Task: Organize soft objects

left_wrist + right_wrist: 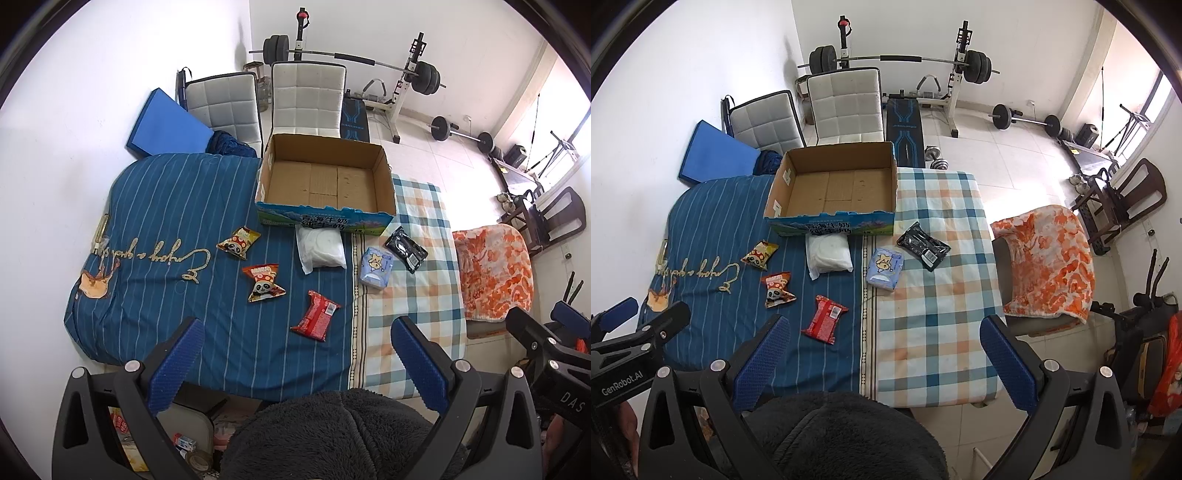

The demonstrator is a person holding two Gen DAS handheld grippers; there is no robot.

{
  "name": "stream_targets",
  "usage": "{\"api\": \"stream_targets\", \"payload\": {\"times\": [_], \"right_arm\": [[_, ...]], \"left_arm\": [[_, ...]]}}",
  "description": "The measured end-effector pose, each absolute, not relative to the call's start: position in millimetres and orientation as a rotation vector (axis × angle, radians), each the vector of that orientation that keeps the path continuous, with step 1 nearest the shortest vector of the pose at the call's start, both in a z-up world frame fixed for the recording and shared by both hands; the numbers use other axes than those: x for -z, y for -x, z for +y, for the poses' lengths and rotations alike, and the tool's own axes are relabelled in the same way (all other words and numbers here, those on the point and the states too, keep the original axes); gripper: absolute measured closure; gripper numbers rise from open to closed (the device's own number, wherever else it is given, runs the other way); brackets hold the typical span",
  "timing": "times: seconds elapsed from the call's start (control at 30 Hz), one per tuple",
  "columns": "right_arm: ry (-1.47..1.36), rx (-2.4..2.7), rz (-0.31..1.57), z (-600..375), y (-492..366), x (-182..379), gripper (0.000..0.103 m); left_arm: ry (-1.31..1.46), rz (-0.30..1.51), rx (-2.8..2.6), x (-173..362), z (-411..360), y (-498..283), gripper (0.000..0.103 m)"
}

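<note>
While both of my grippers hang high above the table and tilt steeply down, nothing has gone into the box [325, 177] yet. My left gripper [297, 360] has its blue pads spread wide with nothing between them, and my right gripper [884, 354] is the same: wide apart and empty.

The table is draped in two cloths, a blue striped one [166, 206] on the left and a checked one [931, 295] on the right. The open cardboard box sits at the far edge, straddling where the cloths meet, and its floor is bare.

Six soft packets lie in front of it, all apart from each other. A white pack [321, 247] lies just beside the box's front wall. Left of it are two panda snack bags, a yellow one [238, 243] and a red one [263, 283]. Nearest my left gripper is a red packet [316, 319]. A pale blue tissue pack [884, 267] sits on the seam of the cloths, and a black pouch [923, 245] lies on the checked cloth.

I judge this the very start: choosing a first item. The next move calls for lowering one gripper over a packet, likely the red packet, squaring the pads to its narrow sides, and closing gently so the wrapper does not crush or slip.
</note>
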State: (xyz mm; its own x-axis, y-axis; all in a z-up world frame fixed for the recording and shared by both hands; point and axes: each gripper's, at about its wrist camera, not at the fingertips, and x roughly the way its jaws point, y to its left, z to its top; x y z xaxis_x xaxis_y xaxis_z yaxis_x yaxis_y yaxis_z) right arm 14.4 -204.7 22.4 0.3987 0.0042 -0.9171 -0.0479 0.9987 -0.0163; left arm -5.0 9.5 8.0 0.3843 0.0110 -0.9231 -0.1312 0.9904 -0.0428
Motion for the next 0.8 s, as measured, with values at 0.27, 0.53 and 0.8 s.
{"api": "stream_targets", "payload": {"times": [0.27,0.53,0.8], "right_arm": [[0.048,-0.037,1.161,-191,-9,-23,0.0],[0.045,-0.036,1.161,-191,-8,-21,0.0],[0.054,-0.042,1.153,-188,-8,-19,0.0]], "left_arm": [[0.112,1.174,-0.103,-8,13,6,0.0],[0.122,1.166,-0.109,-7,15,7,0.0],[0.116,1.165,-0.114,-7,14,8,0.0]]}}
